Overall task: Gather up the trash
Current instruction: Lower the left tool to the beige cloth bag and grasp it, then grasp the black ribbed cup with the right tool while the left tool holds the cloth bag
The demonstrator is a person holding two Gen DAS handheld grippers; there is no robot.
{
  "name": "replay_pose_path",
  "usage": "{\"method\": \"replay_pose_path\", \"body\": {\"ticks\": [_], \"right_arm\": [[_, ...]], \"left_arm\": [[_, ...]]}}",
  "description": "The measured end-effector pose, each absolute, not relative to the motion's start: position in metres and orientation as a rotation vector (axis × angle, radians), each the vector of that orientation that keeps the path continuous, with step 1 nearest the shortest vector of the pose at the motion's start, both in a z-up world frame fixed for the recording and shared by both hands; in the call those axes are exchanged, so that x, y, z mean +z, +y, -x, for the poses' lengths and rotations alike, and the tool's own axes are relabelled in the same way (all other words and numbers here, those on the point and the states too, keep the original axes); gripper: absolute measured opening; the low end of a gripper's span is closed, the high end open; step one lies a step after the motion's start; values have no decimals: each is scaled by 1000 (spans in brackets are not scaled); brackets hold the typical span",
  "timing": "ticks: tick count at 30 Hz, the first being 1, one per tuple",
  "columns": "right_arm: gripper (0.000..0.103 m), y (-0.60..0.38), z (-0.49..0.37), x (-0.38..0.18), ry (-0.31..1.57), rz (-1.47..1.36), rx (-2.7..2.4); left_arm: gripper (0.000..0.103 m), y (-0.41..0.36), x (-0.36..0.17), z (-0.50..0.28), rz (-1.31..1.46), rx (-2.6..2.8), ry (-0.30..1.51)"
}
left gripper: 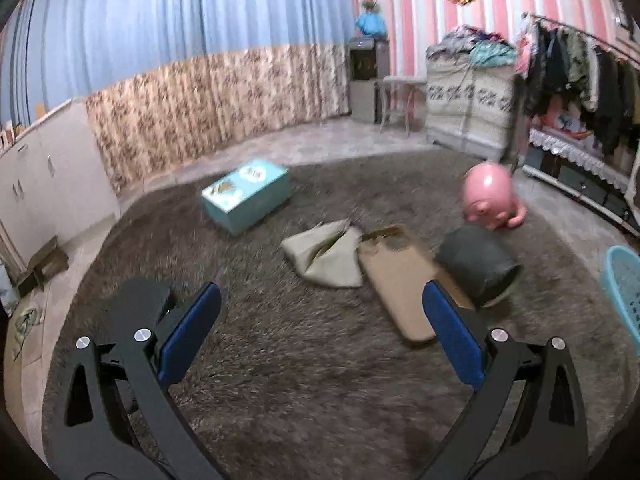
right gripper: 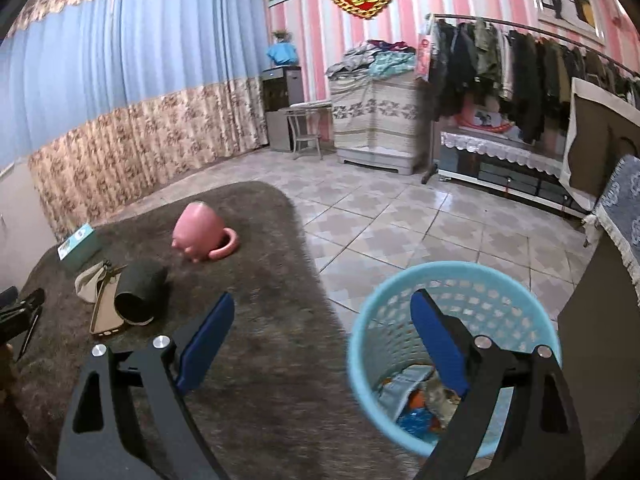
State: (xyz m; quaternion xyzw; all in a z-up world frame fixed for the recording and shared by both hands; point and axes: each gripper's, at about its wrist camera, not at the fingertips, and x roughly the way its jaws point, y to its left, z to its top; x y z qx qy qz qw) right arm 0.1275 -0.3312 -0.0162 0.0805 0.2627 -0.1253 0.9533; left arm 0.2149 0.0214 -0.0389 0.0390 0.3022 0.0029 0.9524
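On the brown shag rug (left gripper: 280, 360) lies a cluster of loose things: a crumpled beige cloth or paper wrapper (left gripper: 326, 254), a flat tan phone case (left gripper: 400, 280) touching its right side, and a dark cylindrical cup (left gripper: 476, 266) tipped on its side against the case, mouth towards the camera. A teal box (left gripper: 246, 196) sits further back towards the rug's far left edge, and a pink toy-like pot (left gripper: 488, 198) near its far right edge. The left hand-held gripper (left gripper: 322, 308) hangs over the rug short of the cluster, jaws spread wide with nothing between them. The right hand-held gripper (right gripper: 322, 316) is likewise wide and empty, poised over the blue mesh wastebasket (right gripper: 360, 344), which stands on the tiled floor just off the rug's right edge. The crumpled wrapper looks light and soft; it should collapse under the pads, so pinching a raised fold near its middle seems the safest hold. The phone case is thin, flexible and lies flat in the pile, so it would probably need taking at an edge. The cup looks stiff and could roll; a grip across its rim would likely serve. Only the right wrist view looks into the basket, where several coloured scraps (right gripper: 416, 404) already lie, and shows the open tiled floor; the left wrist view shows just a sliver of the basket but gives the nearer view of the cluster.
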Motion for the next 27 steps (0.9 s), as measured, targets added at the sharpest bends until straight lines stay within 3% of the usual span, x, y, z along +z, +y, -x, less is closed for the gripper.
{"method": "replay_pose_path", "body": {"ticks": [10, 14, 16, 17, 21, 27], "right_arm": [[88, -293, -167, -44, 597, -105, -230], [88, -282, -176, -48, 616, -82, -218], [88, -276, -182, -48, 621, -80, -210], [88, -273, -185, -48, 623, -84, -203], [88, -254, -191, -46, 604, -78, -164], [88, -221, -203, -49, 628, -77, -62]], "left_arm": [[96, 22, -75, -286, -57, -10, 690], [71, 20, -93, -313, -41, -51, 768], [49, 18, -107, -329, -53, -66, 837], [47, 20, -110, -332, -43, -70, 851], [16, 30, -101, -324, -15, -59, 812], [15, 66, -69, -276, -52, 9, 691]]}}
